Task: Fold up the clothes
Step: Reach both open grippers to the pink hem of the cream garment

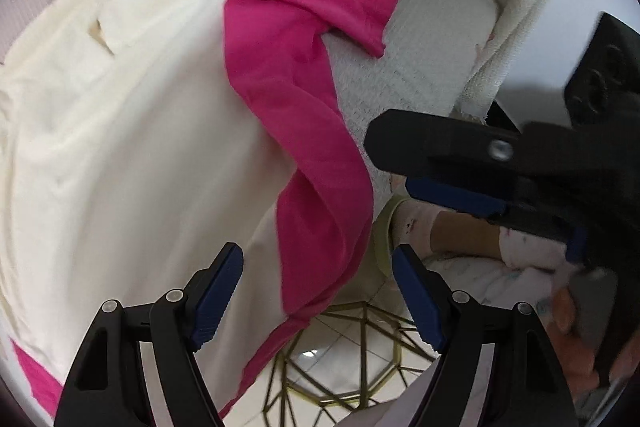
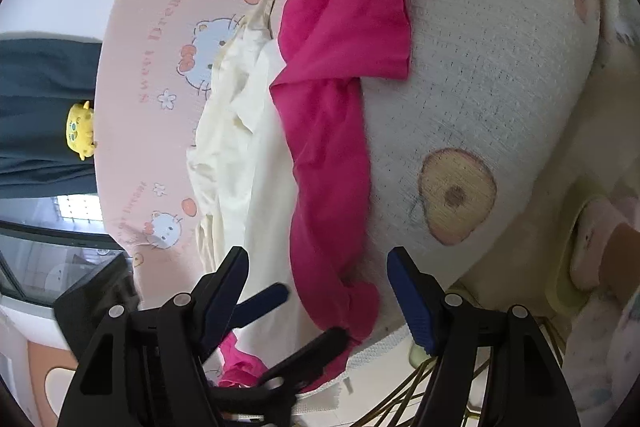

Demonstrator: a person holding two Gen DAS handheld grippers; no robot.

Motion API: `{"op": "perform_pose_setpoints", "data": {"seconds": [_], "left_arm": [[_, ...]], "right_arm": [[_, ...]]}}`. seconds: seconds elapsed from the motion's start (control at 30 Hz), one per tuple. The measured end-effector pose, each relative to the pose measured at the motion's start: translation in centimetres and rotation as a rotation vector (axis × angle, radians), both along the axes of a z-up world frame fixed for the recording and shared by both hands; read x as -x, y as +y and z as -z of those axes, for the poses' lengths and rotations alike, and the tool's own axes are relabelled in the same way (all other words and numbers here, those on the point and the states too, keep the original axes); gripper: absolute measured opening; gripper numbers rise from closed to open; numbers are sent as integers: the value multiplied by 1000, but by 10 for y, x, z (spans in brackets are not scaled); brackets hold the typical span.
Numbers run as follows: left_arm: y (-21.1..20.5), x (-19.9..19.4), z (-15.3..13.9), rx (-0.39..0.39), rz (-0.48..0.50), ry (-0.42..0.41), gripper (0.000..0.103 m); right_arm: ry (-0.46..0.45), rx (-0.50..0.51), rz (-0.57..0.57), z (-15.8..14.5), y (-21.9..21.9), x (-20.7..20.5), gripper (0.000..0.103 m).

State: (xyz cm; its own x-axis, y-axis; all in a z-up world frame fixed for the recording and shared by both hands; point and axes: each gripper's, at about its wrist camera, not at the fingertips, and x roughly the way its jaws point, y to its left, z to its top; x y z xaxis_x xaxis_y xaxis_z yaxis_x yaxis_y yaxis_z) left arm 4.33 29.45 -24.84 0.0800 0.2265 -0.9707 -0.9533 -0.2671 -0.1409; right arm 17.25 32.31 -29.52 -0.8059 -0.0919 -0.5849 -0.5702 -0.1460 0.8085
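- The cream cotton garment with its bright pink fabric panel sprawls rumpled across the bed, its near hem hanging over the edge; we should flatten it first.
- Our left gripper hovers agape over that hem, gripping nothing.
- Our right gripper is likewise agape and empty; we should pinch matching corners.

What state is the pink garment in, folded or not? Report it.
Not folded. The pink garment lies rumpled and twisted in a long strip across the cream garment, its near end bunched at the bed's edge; both grippers are open, holding nothing.
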Motion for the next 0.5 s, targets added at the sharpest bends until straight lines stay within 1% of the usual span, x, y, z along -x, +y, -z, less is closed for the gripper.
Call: {"op": "perform_pose_setpoints", "data": {"seconds": [0.1, 0.13, 0.17, 0.2, 0.23, 0.27, 0.3, 0.33, 0.5], "left_arm": [[2, -1, 8, -13, -25, 11, 76], [1, -2, 7, -29, -24, 15, 73], [0, -2, 6, -44, -22, 19, 62], [-1, -3, 5, -57, -20, 22, 53], [-3, -3, 5, -66, -13, 9, 37], [-3, -2, 5, -73, -3, -36, 23], [-4, -1, 5, -83, 3, -74, 21], [-6, 0, 3, -98, -1, -95, 21], [-9, -4, 0, -115, 30, -120, 19]], "right_arm": [[7, 27, 30, 8, 1, -2, 71], [0, 39, 41, 11, 2, -3, 71], [-9, 48, 47, 14, 3, -3, 71], [-15, 53, 48, 15, 3, -3, 71], [-20, 58, 49, 16, 4, -2, 71], [-22, 62, 48, 17, 4, -2, 71], [-15, 66, 41, 18, 4, 0, 71], [-14, 67, 31, 18, 4, 3, 71], [-52, 36, -34, 16, -2, 26, 71]]}}
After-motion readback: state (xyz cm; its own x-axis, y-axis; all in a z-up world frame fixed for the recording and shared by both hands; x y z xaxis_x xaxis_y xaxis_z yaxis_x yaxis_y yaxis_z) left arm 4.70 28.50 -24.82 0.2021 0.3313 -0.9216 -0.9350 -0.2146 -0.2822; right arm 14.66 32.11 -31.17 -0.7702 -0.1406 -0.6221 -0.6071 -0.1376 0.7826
